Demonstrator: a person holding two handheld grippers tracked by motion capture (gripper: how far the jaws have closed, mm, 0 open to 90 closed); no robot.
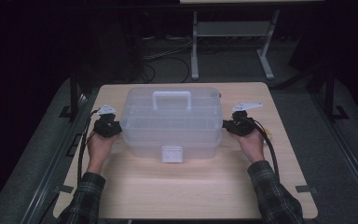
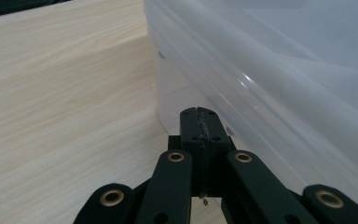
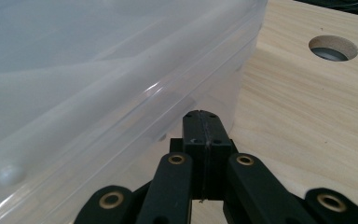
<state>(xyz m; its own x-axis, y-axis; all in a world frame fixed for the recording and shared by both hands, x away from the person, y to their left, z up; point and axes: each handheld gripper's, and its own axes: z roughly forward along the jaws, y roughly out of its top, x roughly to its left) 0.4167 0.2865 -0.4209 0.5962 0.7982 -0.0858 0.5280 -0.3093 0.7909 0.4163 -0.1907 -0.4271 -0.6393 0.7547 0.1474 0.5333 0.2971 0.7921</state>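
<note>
Pale wood tabletop (image 1: 186,191), with a round hole (image 3: 333,47) near one corner. Centred on it, toward the far half: a clear plastic storage box (image 1: 171,122), lid on, white handle (image 1: 171,99) on top, white latch (image 1: 172,154) on the near face. Left of the box, just beside its end wall: left claw (image 1: 114,127), jaws pressed together on nothing, tip close against the lower wall under the rim in the left gripper view (image 2: 199,116). Right of the box, mirrored: right claw (image 1: 228,125), jaws likewise pressed together and pinching nothing, tip near the box corner (image 3: 201,119). Contact with the box: cannot tell. Plaid sleeves (image 1: 272,196) at the bottom edge.
</note>
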